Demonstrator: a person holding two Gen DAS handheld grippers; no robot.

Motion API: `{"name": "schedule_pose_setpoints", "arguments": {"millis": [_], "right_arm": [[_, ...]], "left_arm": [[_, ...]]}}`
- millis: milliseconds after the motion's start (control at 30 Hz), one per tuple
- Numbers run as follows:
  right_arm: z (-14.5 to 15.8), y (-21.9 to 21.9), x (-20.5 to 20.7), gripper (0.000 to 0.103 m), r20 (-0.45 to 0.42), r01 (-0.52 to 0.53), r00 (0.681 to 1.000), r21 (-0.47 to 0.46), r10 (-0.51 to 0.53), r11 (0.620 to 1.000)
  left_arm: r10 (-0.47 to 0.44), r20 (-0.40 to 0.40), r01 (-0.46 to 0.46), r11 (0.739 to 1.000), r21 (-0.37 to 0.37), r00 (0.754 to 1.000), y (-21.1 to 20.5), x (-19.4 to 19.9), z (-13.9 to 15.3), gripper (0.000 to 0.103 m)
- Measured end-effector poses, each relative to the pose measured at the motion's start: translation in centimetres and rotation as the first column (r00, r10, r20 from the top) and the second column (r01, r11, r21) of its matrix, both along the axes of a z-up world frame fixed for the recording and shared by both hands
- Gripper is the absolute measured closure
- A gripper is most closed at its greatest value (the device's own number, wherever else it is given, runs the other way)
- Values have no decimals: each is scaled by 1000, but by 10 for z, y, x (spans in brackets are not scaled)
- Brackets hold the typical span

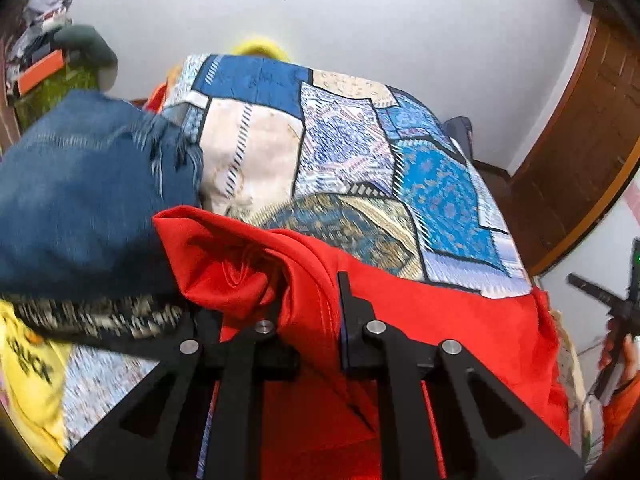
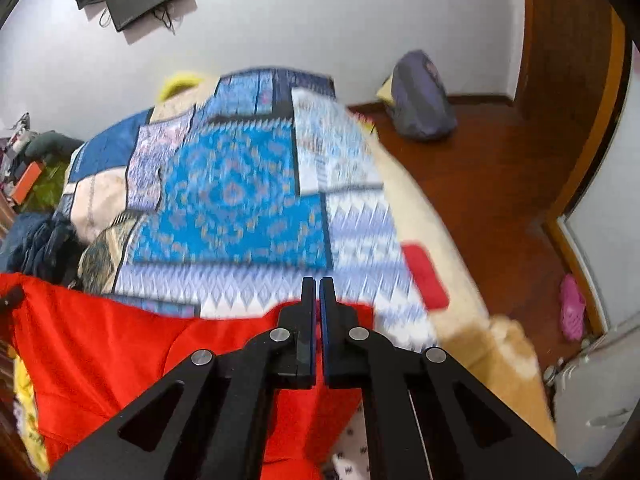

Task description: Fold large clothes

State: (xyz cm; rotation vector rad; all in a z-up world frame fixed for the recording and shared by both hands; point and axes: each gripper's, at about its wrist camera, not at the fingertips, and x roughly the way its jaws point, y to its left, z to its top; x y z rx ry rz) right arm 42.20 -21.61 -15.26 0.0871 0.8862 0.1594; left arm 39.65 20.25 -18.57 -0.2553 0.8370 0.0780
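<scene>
A bed covered by a blue-and-cream patchwork quilt (image 1: 360, 152) is used as the folding surface. The large red smooth-fabric garment (image 1: 440, 320) is spread across its near edge, probably for flattening. A blue frayed denim piece (image 1: 80, 192) is piled at the left, apparently set aside. The left gripper (image 1: 310, 308) is clamped on a bunched red fold; the right gripper (image 2: 318, 300) is pinched together at the garment's edge, grip unclear.
</scene>
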Motion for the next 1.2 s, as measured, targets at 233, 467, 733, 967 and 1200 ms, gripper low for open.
{"name": "schedule_pose_setpoints", "arguments": {"millis": [233, 467, 733, 967, 1200], "right_arm": [[3, 21, -10, 101, 7, -55, 998, -45, 55, 997], [-21, 40, -36, 84, -150, -163, 979, -150, 140, 975], [-3, 39, -89, 64, -145, -200, 974, -206, 172, 958], [33, 25, -139, 54, -76, -194, 980, -170, 184, 966], [34, 18, -188, 48, -87, -231, 972, -167, 219, 959]], "left_arm": [[20, -119, -9, 996, 88, 993, 10, 23, -31, 88], [3, -244, 38, 986, 162, 970, 6, -6, -58, 63], [-11, -204, 50, 981, 187, 979, 5, -71, -20, 34], [-17, -176, 48, 984, 174, 984, 7, -127, 12, 21], [-53, -199, 74, 992, 98, 979, 11, -191, 11, 20]]}}
